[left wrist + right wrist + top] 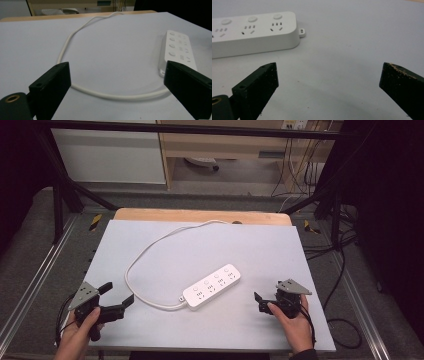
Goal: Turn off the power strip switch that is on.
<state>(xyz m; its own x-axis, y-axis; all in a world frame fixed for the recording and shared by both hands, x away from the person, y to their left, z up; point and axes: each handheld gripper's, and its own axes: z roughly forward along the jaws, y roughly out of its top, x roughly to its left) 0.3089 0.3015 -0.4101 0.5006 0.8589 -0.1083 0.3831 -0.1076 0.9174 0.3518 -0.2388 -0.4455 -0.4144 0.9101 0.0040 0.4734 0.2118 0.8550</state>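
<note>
A white power strip with several sockets lies slanted on the pale mat, near its front middle. Its white cable loops left from the strip's near end and runs off the table's back edge. My left gripper is open at the front left, close to the cable loop, with the power strip ahead on the right. My right gripper is open at the front right, nothing between its jaws. In the right gripper view the power strip lies a short way ahead on the left.
A wooden table edge shows behind the mat. Black frame bars stand at both back corners. Loose dark cables trail on the floor to the right. A cabinet and shelving stand beyond the table.
</note>
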